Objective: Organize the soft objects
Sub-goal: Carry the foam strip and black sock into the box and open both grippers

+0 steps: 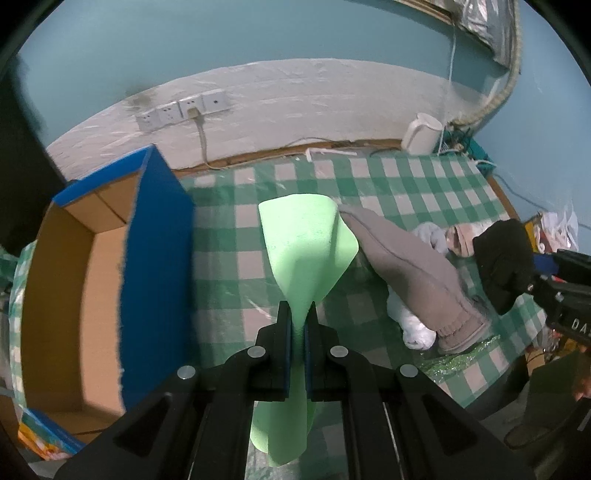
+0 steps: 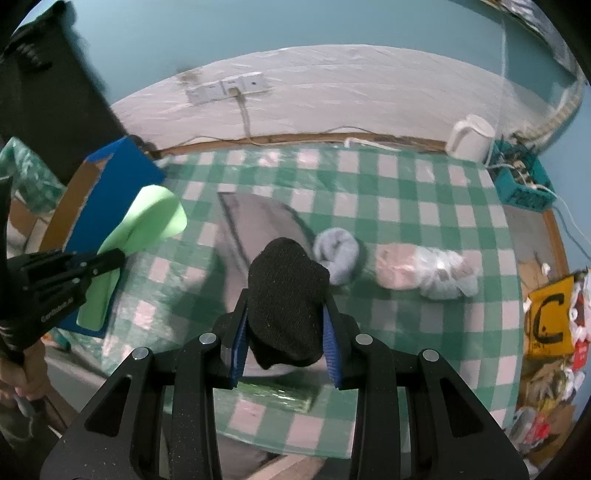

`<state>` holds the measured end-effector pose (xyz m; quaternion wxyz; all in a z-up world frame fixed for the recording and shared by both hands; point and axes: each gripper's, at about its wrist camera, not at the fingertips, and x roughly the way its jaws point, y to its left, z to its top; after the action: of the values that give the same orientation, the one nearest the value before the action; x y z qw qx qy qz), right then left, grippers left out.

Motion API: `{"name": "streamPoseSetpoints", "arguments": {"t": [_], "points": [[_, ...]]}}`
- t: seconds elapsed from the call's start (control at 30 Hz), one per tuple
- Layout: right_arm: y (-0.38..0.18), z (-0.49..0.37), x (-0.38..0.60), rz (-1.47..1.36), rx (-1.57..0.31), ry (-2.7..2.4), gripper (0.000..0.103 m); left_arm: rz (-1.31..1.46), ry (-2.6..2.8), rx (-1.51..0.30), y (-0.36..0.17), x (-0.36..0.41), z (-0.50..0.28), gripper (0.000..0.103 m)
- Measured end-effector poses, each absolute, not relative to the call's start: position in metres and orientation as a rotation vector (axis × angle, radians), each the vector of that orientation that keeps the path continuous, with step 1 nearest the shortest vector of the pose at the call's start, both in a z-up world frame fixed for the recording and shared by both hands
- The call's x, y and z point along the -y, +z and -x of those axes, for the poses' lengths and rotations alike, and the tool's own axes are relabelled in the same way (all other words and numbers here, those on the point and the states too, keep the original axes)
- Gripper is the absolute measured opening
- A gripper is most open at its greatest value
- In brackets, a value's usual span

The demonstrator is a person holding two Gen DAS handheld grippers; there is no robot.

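A teal wall (image 1: 258,33) above a white band with sockets (image 1: 181,110) – the table (image 2: 424,206) wears green-checked cloth – white kettle (image 2: 471,136) at back

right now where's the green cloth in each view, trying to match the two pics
Left wrist view: the green cloth is at centre, pinched in the left claw, fanning up over the checked tablecloth.
Right wrist view: the cloth is at the left edge, in front of the blue box.
Shared landmark: the white kettle at the table's far right corner.
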<state>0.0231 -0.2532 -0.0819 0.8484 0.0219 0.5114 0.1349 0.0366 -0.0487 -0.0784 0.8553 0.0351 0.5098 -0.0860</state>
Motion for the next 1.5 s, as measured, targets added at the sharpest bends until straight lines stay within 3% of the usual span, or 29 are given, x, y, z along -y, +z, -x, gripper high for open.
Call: {"name": "streamPoseSetpoints", "arguments": {"t": [0.67,1.5], "points": [[-0.047,-0.043,0.127,0.071,-1.027,0.486,0.033,0.069,-0.042,-0.986,-0.038,-0.042,-0.021,0.005],[-0.044,-0.062,-0.037,0.177,-1.014,0.703,0.033,0.23,0.168,-1.005,-0.063,-0.165,-0.005,0.005]]}}
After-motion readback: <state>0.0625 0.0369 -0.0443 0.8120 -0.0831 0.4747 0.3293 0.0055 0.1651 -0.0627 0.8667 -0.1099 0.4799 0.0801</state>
